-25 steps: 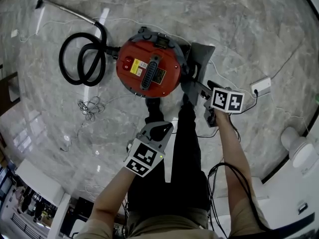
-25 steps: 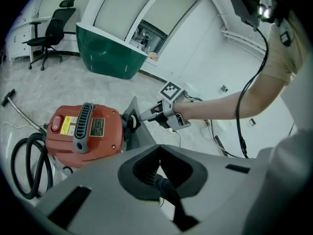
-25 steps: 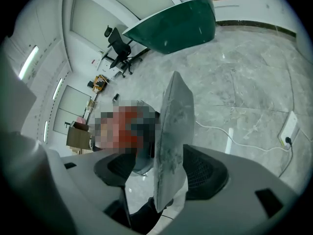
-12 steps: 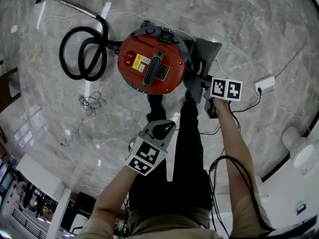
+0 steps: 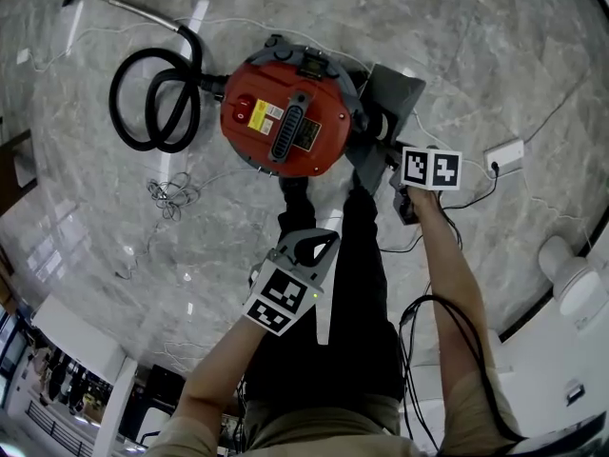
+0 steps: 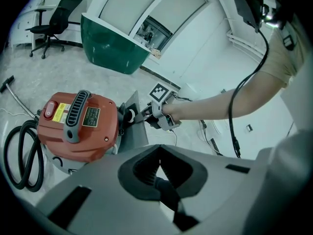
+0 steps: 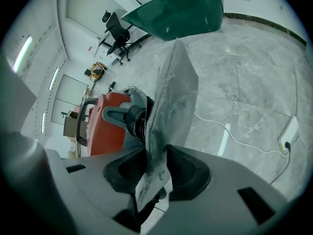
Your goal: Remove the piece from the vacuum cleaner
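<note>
A red vacuum cleaner [image 5: 283, 129] stands on the marble floor with a black hose [image 5: 152, 98] coiled at its left. A grey, dusty bag-like piece [image 5: 392, 98] sits on a black port at its right side. My right gripper [image 5: 385, 160] reaches to that piece. Its jaws have just been closing, and in the right gripper view the pads press on the grey piece [image 7: 171, 92] from both sides. My left gripper [image 5: 319, 241] hangs above the person's black trousers, short of the vacuum cleaner [image 6: 78, 124], its jaw tips together with nothing between them.
A metal wand [image 5: 124, 15] runs off from the hose at the top left. A tangle of white cable [image 5: 171, 196] lies left of the legs. A white power adapter [image 5: 502, 157] with its cord lies at the right. A green counter [image 6: 115, 45] stands beyond.
My right gripper has come in a little onto the grey piece and its jaws have closed on it. The left gripper has hardly moved.
</note>
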The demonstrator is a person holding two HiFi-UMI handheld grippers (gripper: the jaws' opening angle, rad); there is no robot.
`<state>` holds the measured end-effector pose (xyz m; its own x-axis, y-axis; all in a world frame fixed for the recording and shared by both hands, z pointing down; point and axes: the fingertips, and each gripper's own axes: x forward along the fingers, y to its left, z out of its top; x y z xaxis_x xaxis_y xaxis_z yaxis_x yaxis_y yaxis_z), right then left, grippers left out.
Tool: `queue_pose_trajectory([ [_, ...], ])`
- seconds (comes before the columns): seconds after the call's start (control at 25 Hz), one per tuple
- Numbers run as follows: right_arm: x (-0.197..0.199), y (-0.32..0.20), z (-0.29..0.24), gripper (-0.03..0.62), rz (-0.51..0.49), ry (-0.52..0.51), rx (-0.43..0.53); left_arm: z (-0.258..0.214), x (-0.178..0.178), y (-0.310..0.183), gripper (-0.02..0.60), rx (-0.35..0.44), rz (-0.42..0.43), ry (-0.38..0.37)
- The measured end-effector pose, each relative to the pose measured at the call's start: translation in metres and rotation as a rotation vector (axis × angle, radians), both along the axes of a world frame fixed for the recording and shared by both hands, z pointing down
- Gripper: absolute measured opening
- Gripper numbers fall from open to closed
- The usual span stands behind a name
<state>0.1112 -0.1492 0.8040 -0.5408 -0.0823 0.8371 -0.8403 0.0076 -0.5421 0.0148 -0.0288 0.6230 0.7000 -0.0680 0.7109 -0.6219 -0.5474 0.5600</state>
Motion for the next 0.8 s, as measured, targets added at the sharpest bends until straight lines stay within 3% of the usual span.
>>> queue_pose_trajectory([
  [0.8,0.0030,0.0009,0.0008,0.098,-0.029,0.011,0.038,0.0016,0.0041,-0.0059,0.003,0.013,0.011,-0.001],
])
